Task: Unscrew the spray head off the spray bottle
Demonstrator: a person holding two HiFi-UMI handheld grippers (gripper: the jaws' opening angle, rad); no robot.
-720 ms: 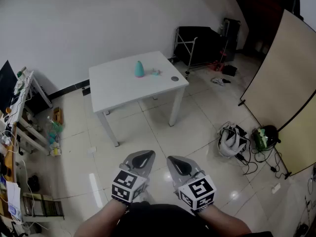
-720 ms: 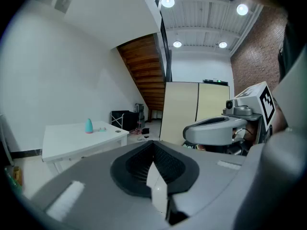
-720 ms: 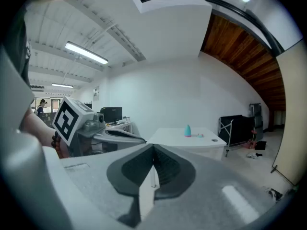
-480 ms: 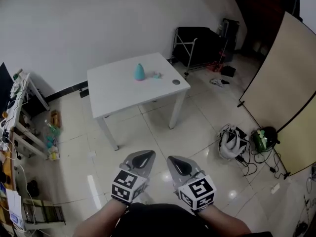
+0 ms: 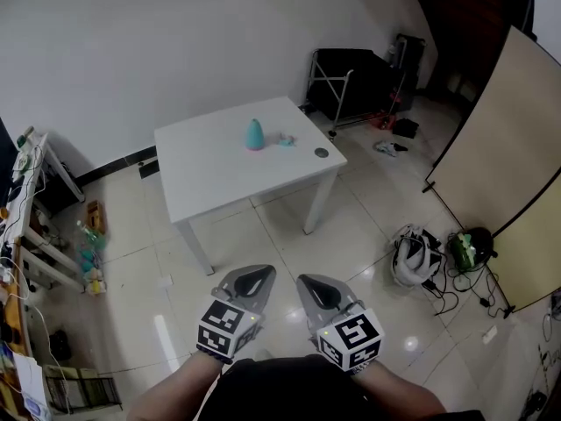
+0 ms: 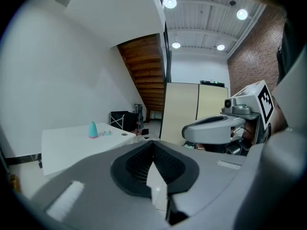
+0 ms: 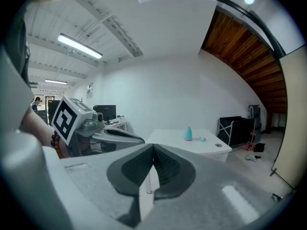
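Approach stage, by the look of it: nothing gripped, nothing touched. Holds the left gripper (image 5: 249,281) and the right gripper (image 5: 319,293) side by side over the tiled floor (image 5: 263,226), well short of the white table (image 5: 210,182), both aimed roughly toward it and tipped a little down. Shows each pair of jaws pressed together with nothing between the ribbed pads, in the left gripper view and the right gripper view alike. Finds the teal spray bottle (image 5: 254,134) upright on the table, toward its far edge and about midway along. Just beside it, a small pale teal piece (image 5: 286,139), too small to identify; nearer the table's right-hand corner, a small dark round thing (image 5: 321,153). Cannot tell at this range whether the spray head sits on the bottle. Most likely calls next for walking up to the table, parting both pairs of jaws, clamping one on the bottle's body to steady it and the other on the head to turn it. No brand, label or wording legible on the bottle or anywhere on the table; only black-and-white square markers on the two grippers' cubes, patterns rather than text.
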